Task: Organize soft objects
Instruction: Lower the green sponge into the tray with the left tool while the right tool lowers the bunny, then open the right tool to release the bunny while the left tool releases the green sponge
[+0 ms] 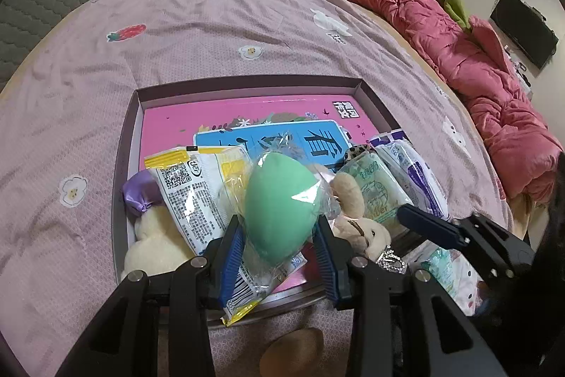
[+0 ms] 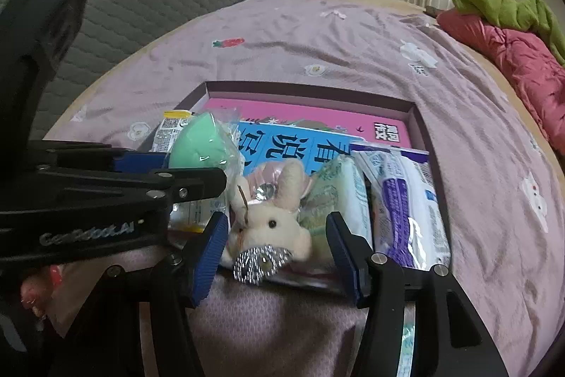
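The left tongs point(image 1: 280, 248) clamp the wrapped green sponge point(image 1: 277, 205) above the tray's point(image 1: 122, 172) near edge. The right tongs point(image 2: 275, 251) stand wide, straddling the plush bunny point(image 2: 270, 225) at that edge without pressing it.

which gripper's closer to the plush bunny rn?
Right. Right gripper straddles the plush bunny, jaws open. Left gripper sits beside it, clamped on the green sponge.

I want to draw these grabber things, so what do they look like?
Both are black plastic. The left gripper and the right gripper each have two chunky fingers lined with ribbed blue pads, joined by round silver bolts. Grey lettering runs along the left one's side in the right wrist view. No cables or sleeves show.
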Demonstrator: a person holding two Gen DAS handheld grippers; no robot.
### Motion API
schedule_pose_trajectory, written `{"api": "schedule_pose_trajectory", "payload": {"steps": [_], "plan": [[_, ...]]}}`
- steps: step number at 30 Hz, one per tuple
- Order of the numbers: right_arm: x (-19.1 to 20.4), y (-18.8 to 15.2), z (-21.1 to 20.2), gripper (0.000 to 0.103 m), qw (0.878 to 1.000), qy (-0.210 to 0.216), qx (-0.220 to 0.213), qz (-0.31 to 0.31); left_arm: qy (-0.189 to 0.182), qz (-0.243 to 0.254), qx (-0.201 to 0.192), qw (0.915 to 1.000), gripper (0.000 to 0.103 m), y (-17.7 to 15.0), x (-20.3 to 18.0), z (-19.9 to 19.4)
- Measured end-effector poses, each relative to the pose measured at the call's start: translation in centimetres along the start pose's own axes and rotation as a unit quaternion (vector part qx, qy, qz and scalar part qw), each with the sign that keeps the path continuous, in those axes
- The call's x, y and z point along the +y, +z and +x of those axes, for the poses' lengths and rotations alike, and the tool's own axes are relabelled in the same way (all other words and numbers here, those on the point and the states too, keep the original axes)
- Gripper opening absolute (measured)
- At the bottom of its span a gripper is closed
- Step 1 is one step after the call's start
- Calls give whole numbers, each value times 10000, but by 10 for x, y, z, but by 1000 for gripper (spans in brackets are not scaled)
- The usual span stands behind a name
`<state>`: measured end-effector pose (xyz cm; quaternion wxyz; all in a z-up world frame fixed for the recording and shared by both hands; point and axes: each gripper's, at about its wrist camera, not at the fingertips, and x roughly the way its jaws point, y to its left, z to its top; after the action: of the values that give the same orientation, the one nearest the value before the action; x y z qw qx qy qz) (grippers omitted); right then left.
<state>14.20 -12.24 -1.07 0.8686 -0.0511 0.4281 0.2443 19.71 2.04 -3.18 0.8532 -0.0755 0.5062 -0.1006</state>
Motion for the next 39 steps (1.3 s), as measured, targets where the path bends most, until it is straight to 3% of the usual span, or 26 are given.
{"api": "schedule_pose_trajectory", "payload": {"steps": [14,39], "plan": [[-18,-10,-37,65,9987,-377,-329,65,7,62,227,9997,39,0,-10,12],[-38,-11,-39,66,9963,-632,-322,486,82,0,308,9995,40,-2,-14,15]]}}
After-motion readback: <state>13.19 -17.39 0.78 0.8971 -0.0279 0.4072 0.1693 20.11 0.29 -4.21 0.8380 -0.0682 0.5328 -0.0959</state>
